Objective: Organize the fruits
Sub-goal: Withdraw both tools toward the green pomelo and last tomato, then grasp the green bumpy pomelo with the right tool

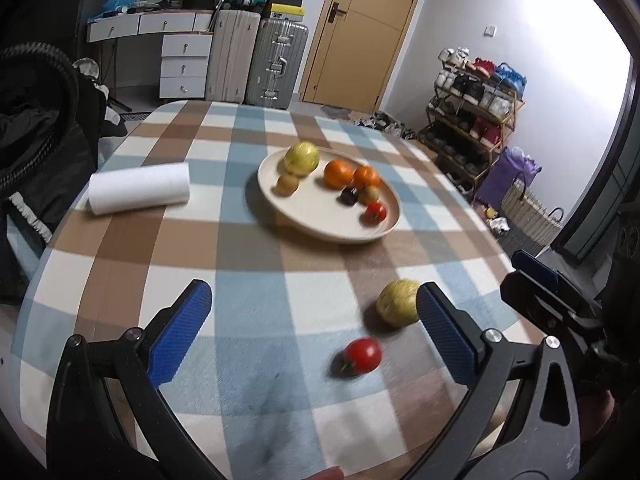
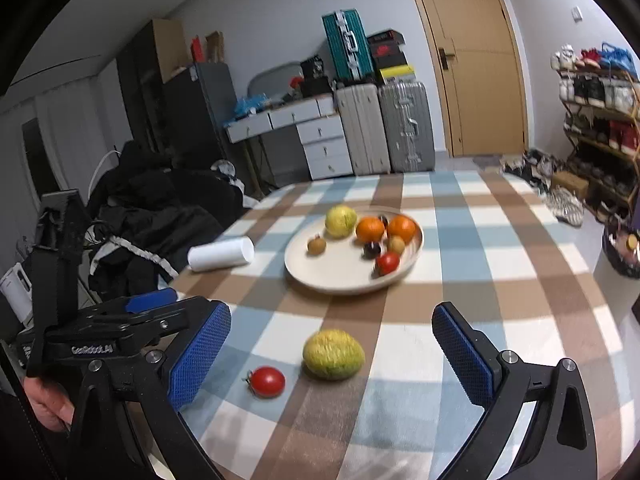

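A cream plate (image 1: pixel 312 208) (image 2: pixel 332 276) in the middle of the checked table holds several fruits: a yellow one (image 2: pixel 340 221), two oranges (image 2: pixel 370 229), small brown ones, a dark plum and a tomato (image 2: pixel 387 262). Near the table's front edge lie a loose yellow fruit (image 1: pixel 398 303) (image 2: pixel 333 354) and a red tomato (image 1: pixel 362 355) (image 2: pixel 267 381). My left gripper (image 1: pixel 313 286) is open, with the tomato between its fingers' line and the yellow fruit beside its right finger. My right gripper (image 2: pixel 329 312) hovers open just above the same two fruits. Neither holds anything.
A white paper roll (image 1: pixel 140 188) (image 2: pixel 221 254) lies on its side left of the plate. Dark clothes are piled off the table's left edge (image 2: pixel 160 216). Suitcases, drawers, a door and a shoe rack (image 1: pixel 476 108) stand beyond the table.
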A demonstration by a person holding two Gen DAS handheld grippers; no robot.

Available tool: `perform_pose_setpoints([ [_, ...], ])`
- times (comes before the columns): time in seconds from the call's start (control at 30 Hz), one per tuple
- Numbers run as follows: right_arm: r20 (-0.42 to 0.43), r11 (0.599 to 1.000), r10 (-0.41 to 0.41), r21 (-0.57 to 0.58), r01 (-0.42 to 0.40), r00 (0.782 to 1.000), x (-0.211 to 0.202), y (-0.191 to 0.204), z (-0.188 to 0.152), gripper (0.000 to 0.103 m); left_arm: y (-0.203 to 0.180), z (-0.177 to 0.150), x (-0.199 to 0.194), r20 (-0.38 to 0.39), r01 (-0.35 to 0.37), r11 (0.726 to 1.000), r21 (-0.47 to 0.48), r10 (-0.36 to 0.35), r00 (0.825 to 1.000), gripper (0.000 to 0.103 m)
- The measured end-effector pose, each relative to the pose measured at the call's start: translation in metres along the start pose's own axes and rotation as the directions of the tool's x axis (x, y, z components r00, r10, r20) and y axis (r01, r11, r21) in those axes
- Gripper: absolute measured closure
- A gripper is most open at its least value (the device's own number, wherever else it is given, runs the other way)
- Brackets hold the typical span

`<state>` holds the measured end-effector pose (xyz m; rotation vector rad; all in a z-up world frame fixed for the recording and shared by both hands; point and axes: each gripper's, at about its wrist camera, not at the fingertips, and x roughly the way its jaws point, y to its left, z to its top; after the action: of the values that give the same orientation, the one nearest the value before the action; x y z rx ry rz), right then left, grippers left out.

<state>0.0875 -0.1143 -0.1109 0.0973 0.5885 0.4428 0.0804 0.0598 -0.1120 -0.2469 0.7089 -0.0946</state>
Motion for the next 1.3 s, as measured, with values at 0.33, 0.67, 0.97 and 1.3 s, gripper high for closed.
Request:
perform_pose_setpoints([
  [0.33,-0.137,0.992,0.048,0.121,-0.031,0.989,0.047,-0.022,-0.026,0.000,0.015,-0.021,0.028,-0.069,-0.019,0.999,-0.029,0.017,0.997,0.001],
  [0.67,-0.203,0.979,0.139,0.178,-0.103,0.969,0.079,-0.026,-0.026,0.012,0.017,-0.022,0.052,-0.131,0.007,0.999,-0.041,-0.013,0.991,0.001],
  [0.97,-0.243,0.979,0.143,0.177,-0.102,0.959,0.090,-0.024,-0.026,0.043,0.012,-0.021,0.063,-0.155,0.035,0.999,-0.025,-0.038,0.987,0.001],
  [1.3,-0.228,0.975,0.176,0.176,-0.138,0.958,0.086,-0.022,-0.028,0.048,-0.010,-0.023,0.066,-0.180,0.073,0.995,0.062,-0.061,0.982,0.001],
])
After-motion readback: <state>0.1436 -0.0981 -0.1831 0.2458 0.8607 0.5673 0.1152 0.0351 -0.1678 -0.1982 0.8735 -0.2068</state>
